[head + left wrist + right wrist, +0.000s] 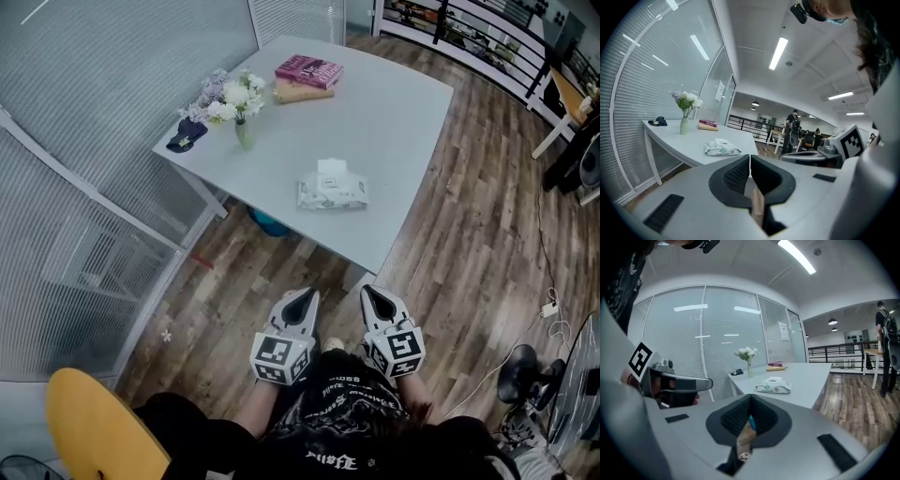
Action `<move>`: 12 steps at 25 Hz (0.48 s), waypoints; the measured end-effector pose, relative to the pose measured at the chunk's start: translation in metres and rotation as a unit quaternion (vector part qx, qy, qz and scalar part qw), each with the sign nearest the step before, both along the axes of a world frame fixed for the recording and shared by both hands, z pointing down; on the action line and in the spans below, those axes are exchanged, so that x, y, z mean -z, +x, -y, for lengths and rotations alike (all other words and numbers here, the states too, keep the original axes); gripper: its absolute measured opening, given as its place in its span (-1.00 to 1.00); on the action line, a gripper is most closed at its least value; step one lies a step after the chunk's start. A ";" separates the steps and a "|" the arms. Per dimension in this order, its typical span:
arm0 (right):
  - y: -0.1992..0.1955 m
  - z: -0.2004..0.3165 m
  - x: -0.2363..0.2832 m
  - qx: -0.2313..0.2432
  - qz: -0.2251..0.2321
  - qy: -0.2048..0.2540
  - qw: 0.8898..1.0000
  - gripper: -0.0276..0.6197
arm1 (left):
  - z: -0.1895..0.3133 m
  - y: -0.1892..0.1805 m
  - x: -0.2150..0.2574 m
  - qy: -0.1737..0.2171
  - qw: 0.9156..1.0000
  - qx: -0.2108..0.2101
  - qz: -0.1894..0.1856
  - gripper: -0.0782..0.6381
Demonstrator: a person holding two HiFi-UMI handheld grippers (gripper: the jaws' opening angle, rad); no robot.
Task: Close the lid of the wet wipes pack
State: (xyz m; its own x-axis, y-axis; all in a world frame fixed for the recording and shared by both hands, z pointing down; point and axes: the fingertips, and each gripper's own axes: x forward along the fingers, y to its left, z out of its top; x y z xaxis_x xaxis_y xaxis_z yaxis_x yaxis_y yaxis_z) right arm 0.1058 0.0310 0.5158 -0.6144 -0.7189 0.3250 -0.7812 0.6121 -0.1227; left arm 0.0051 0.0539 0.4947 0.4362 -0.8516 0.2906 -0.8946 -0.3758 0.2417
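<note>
Cap (186,136) and flower vase (243,133) share the left corner of the counter (394,112). Nearer me, over the wooden floor (469,234) and short of the counter's edge, my left claw (304,296) is squeezed fully together, gripping nothing. Books (307,75) are stacked at the far side. The wet wipes pack (333,192) lies flat toward the near edge, well apart from both claws, its white lid (332,169) flipped up. Just right of the left one, my right claw (372,292) is likewise closed tight and empty.
</note>
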 end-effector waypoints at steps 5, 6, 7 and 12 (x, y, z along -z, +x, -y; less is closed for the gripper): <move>0.003 0.022 -0.011 -0.025 0.000 -0.009 1.000 -0.92 | 0.036 -0.009 -0.009 -0.001 1.000 -0.009 0.004 -0.75; 0.004 0.029 -0.015 -0.031 0.002 -0.016 0.999 -0.92 | 0.045 -0.010 -0.010 0.000 1.000 -0.011 0.004 -0.75; 0.004 0.037 -0.019 -0.033 0.004 -0.025 0.999 -0.92 | 0.055 -0.011 -0.010 0.002 1.000 -0.013 0.003 -0.75; -0.003 0.088 -0.022 -0.054 0.011 -0.039 0.998 -0.92 | 0.115 -0.025 -0.008 0.010 1.000 -0.026 0.010 -0.75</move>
State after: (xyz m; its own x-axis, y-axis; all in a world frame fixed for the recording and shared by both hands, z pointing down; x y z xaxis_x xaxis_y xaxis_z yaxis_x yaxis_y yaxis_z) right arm 0.1029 -0.0567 0.5378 -0.5426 -0.7543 0.3697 -0.8385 0.5129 -0.1841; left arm -0.0197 -0.0610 0.5030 0.4752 -0.8332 0.2827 -0.8779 -0.4272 0.2164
